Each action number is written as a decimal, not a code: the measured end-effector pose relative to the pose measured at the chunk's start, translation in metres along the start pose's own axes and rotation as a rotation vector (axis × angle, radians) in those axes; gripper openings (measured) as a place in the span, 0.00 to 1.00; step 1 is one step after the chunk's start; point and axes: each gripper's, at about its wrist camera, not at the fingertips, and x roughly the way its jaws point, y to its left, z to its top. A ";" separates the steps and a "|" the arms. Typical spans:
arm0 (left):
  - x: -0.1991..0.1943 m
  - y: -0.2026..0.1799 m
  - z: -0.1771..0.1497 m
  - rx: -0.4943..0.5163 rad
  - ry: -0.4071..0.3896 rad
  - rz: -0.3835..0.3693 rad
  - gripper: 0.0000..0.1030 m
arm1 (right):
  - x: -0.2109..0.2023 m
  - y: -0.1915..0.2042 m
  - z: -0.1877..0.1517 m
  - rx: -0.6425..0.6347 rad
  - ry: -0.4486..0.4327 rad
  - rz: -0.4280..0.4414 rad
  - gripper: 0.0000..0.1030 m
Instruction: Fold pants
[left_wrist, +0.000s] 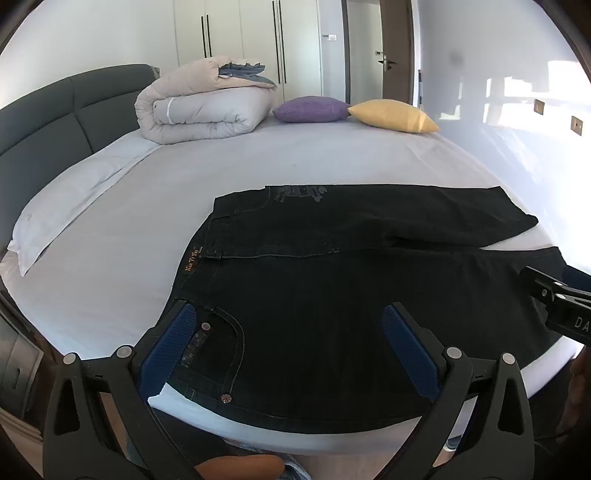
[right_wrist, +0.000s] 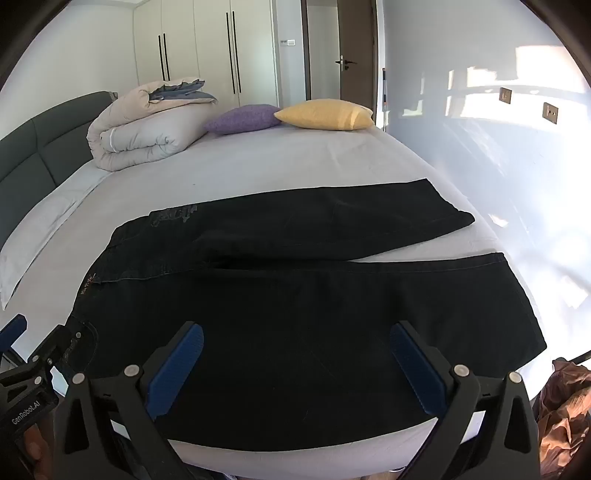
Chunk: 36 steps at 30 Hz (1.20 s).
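Black jeans (left_wrist: 332, 288) lie flat on the white bed (left_wrist: 221, 162), waistband to the left, both legs stretched to the right and slightly apart. In the right wrist view the jeans (right_wrist: 314, 302) fill the near bed. My left gripper (left_wrist: 291, 332) is open, low over the waist and front pocket at the near edge, its fingers apart on either side of the denim. My right gripper (right_wrist: 295, 350) is open over the near leg, holding nothing. The right gripper's side also shows in the left wrist view (left_wrist: 554, 302), and the left one in the right wrist view (right_wrist: 33, 369).
A rolled duvet (left_wrist: 207, 107), a purple cushion (left_wrist: 310, 109) and a yellow cushion (left_wrist: 393, 116) lie at the far side. A white pillow (left_wrist: 74, 199) lies along the grey headboard (left_wrist: 48, 122) at left. A brown bundle (right_wrist: 565, 406) sits beyond the bed's right corner.
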 end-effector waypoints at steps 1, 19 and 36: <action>0.000 0.000 0.000 0.000 0.001 0.000 1.00 | 0.000 0.000 0.000 -0.004 0.002 -0.005 1.00; 0.005 -0.003 -0.001 0.009 0.014 0.010 1.00 | 0.001 -0.002 0.000 -0.016 0.001 -0.010 1.00; 0.008 -0.002 -0.004 0.006 0.019 0.010 1.00 | 0.005 0.003 -0.007 -0.018 0.010 -0.010 1.00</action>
